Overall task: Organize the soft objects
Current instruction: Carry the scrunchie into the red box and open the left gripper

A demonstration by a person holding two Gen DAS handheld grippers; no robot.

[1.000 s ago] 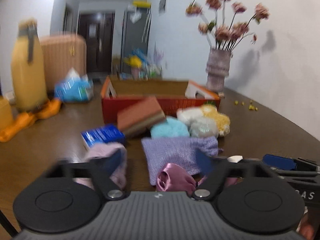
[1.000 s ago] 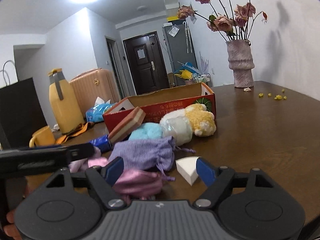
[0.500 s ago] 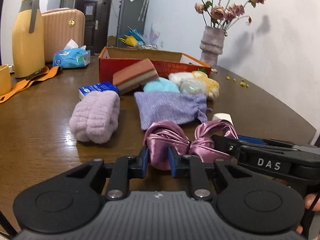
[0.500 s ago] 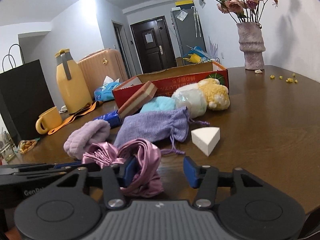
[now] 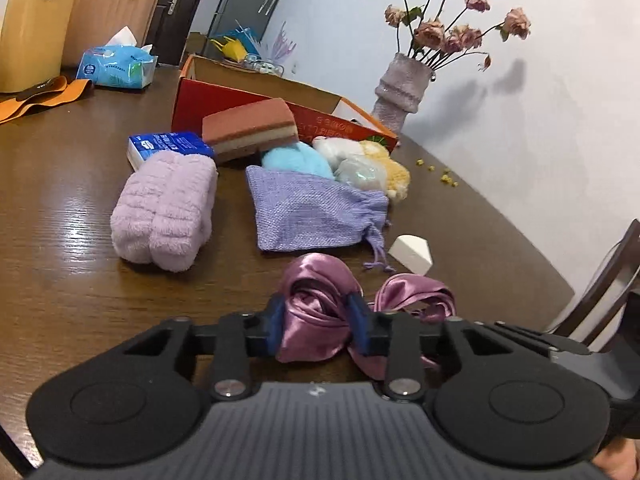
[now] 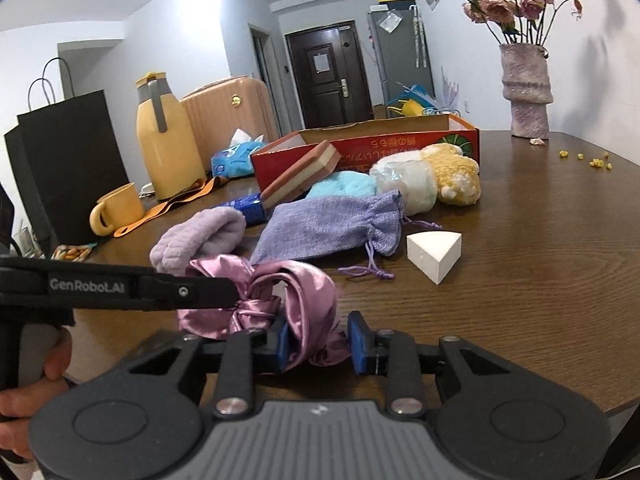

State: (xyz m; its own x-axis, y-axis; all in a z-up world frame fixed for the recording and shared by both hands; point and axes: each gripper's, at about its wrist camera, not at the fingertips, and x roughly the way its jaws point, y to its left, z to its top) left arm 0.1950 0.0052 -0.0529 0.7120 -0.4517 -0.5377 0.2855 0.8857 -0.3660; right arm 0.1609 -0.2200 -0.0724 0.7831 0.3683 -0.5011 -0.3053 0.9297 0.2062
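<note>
Two grippers are clamping one pink satin cloth (image 5: 316, 312) at the near edge of the brown table (image 5: 60, 280). The left gripper (image 5: 318, 318) is squeezing a bunched fold of it between its blue pads after its jaws have just eased slightly wider. The right gripper (image 6: 318, 338) is pinching another bunch of the same cloth (image 6: 308, 312), its jaws having just been closing onto it; its left pad is pressing into the fabric, while a small gap is showing at the right pad. In the right wrist view the left gripper (image 6: 230, 296) is reaching in from the left, biting the cloth's other end.

Beyond the cloth, a purple drawstring pouch (image 5: 312, 212) is lying flat, with a fluffy lilac towel roll (image 5: 166, 210) to its left and a white wedge sponge (image 5: 412, 254) to its right. Farther back, a layered brown sponge (image 5: 250, 128), a blue fluffy ball (image 5: 298, 160), a pale bundle (image 5: 358, 170) and a yellow plush toy (image 5: 396, 176) are crowding against a red cardboard box (image 5: 200, 100). A vase of dried roses (image 6: 524, 92) is standing near the wall.
</note>
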